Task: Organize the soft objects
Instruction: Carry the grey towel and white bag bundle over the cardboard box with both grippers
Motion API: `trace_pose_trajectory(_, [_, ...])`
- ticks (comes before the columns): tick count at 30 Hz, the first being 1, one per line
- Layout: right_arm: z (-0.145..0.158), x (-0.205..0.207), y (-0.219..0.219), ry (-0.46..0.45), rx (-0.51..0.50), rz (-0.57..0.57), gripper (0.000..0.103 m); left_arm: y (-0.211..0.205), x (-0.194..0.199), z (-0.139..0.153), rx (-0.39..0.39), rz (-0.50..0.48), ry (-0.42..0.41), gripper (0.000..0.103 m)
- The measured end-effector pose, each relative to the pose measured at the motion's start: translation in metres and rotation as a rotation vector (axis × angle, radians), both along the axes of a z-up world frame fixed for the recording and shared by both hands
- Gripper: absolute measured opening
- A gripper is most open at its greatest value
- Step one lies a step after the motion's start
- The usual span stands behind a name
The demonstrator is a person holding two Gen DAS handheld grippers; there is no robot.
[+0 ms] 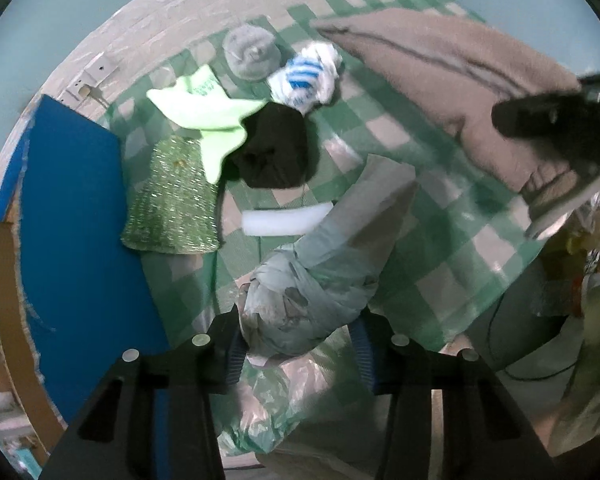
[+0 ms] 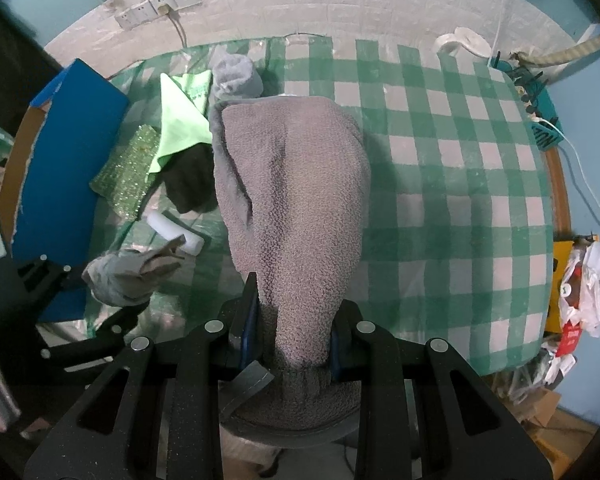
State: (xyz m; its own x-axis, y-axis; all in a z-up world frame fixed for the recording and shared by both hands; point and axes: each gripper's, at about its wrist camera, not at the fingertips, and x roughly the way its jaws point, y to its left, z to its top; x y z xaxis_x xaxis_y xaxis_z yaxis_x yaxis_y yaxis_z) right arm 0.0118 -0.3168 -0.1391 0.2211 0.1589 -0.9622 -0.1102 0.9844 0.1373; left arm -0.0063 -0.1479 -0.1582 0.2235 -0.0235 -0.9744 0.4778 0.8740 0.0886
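- Right gripper, jaws clamped on a grey-brown knitted slipper; its hanging bulk could sweep the white foam roll.
- Left gripper, jaws pinching a pale grey-green bunched glove; the loose hold may slip.

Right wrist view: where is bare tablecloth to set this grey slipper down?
The checked tablecloth is bare right of the grey slipper, out to its right edge. The left is crowded: lime cloth, black cloth, glittery green pad, white foam roll and the left gripper holding a grey glove.
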Motion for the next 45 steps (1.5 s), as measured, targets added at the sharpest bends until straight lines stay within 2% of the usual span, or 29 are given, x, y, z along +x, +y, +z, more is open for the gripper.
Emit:
trace_pose_trajectory(11, [0.031,0.001,0.012,-0.055,0.022,0.017,0.027,0.026,0.006,0.053,-0.068,0.096,-0.062,0.046])
trace_pose_trajectory(22, [0.059,0.002,0.045,-0.103,0.053,0.079,0.027,0.065,0.014,0.090,-0.124,0.180,-0.111,0.046])
trace_pose_trajectory(35, [0.089,0.000,0.092,-0.150,0.095,0.164,0.027,0.113,0.018,0.120,-0.168,0.277,-0.164,0.046])
trace_pose_trajectory(40, [0.098,0.002,0.109,-0.165,0.100,0.192,0.027,0.131,0.018,0.128,-0.155,0.313,-0.204,0.046])
trace_pose_trajectory(45, [0.103,0.006,0.128,-0.173,0.104,0.219,0.027,0.153,0.021,0.128,-0.155,0.363,-0.209,0.046])
